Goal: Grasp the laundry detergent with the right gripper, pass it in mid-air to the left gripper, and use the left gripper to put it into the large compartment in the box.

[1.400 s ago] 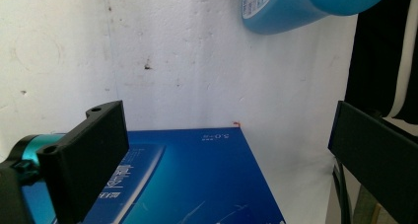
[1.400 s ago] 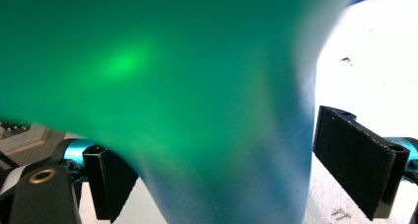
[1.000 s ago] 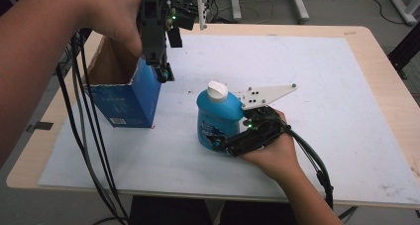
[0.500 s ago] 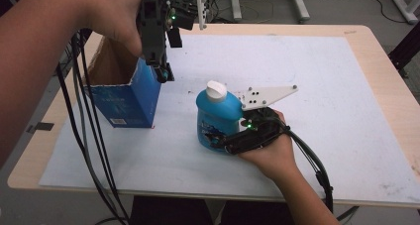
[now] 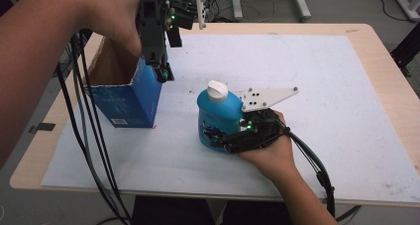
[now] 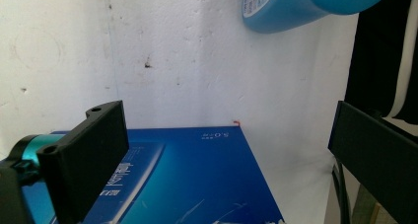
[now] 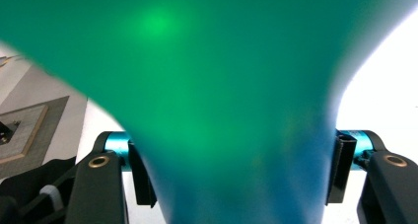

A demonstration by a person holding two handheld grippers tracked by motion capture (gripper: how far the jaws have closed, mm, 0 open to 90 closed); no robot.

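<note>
On the side of the blue box (image 6: 187,184), in the left gripper view, there is small white print that looks like "5.0", seen upside down; the larger white characters on the same side are cut off and I cannot read them. The blue bottle (image 6: 296,7) carries a round label with tiny print, too small to read. In the high view the box (image 5: 130,106) has a white label patch low on its front, also not readable.

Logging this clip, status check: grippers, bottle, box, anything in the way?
Right gripper shut on blue bottle, upright on white mat. Left gripper open, over the open blue box. Nothing between bottle and box.
</note>
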